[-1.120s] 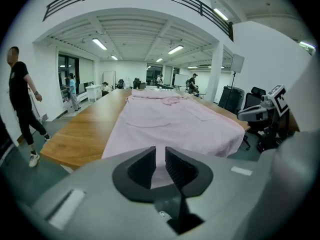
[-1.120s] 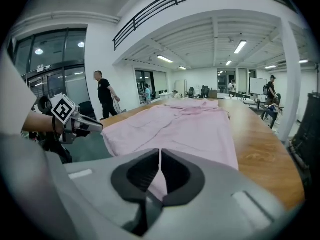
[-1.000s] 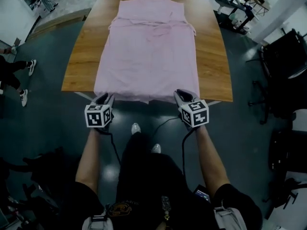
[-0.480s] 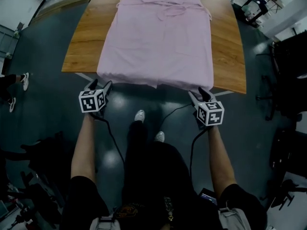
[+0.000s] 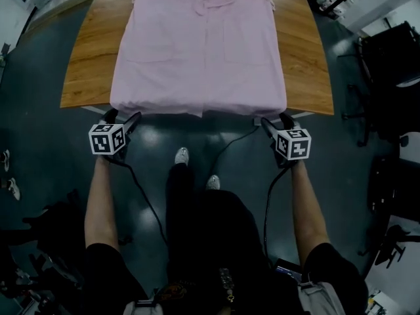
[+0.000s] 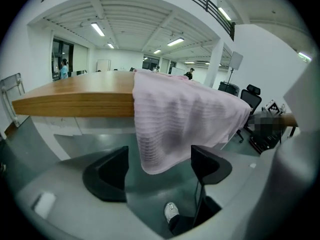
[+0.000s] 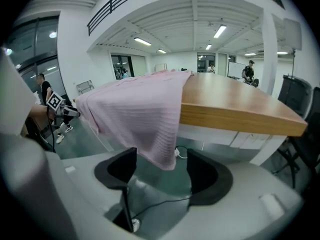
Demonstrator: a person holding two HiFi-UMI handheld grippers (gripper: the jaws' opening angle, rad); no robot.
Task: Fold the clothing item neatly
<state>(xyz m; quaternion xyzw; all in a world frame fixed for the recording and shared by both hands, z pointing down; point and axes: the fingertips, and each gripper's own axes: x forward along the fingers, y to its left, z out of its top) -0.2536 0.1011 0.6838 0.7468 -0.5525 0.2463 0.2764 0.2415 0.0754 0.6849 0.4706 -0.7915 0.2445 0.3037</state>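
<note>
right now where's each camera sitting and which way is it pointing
Head view: on the person's head, looking steeply down at the pink garment spread on the table; forearms, legs, left gripper and right gripper show.
Left gripper view: rides the left gripper, facing the table's near edge; its own jaws, just opened, frame the garment's hanging corner, unpinched.
Right gripper view: the same at the other corner, jaws just opened, nothing pinched.
Shared: all three see garment and table edge.

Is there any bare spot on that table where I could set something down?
Yes: bare wood of the table runs in a strip left of the pink garment and another on its right. The middle and near edge are crowded: cloth covers them, the hem overhanging.
</note>
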